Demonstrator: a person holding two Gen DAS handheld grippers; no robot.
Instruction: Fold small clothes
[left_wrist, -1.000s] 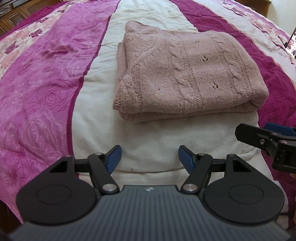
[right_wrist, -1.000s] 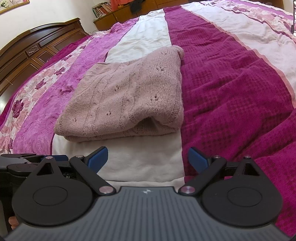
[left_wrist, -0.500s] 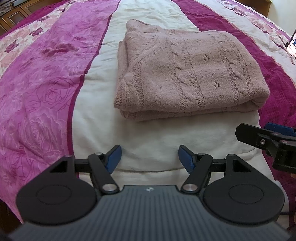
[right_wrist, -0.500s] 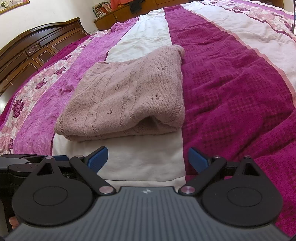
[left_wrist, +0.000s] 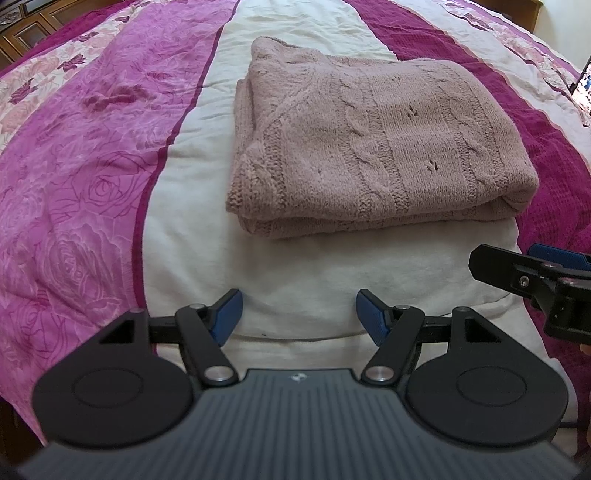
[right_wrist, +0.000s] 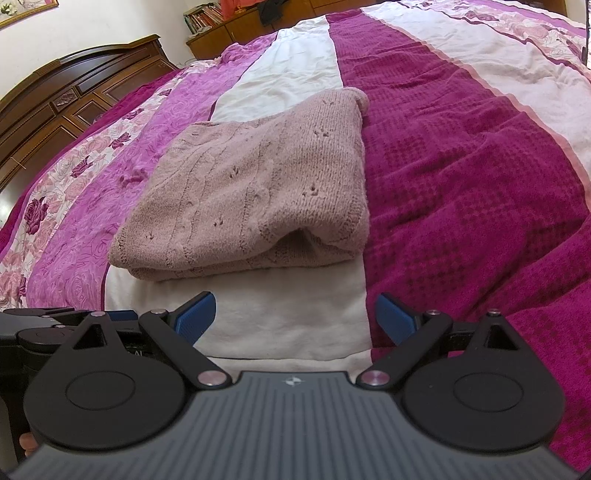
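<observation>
A dusty pink cable-knit sweater (left_wrist: 373, 140) lies folded into a thick rectangle on the white stripe of the bedspread (left_wrist: 288, 273); the right wrist view shows the same sweater (right_wrist: 258, 192) from its right front corner. My left gripper (left_wrist: 299, 314) stands open over the white stripe, short of the sweater's near edge, with nothing between its blue pads. My right gripper (right_wrist: 295, 317) is open too, equally short of the sweater and holding nothing. The right gripper's finger (left_wrist: 517, 269) pokes in at the right edge of the left wrist view.
The bedspread has pink rose-print stripes (left_wrist: 74, 184) on the left and a dark magenta waffle stripe (right_wrist: 461, 184) on the right. A dark wooden headboard (right_wrist: 74, 96) and a low cabinet with books (right_wrist: 236, 26) stand beyond the bed. The bed's near edge lies just under both grippers.
Both views have shifted only slightly; the sweater sits a touch lower in the left wrist view. Both grippers stay open and the sweater has not changed shape.
</observation>
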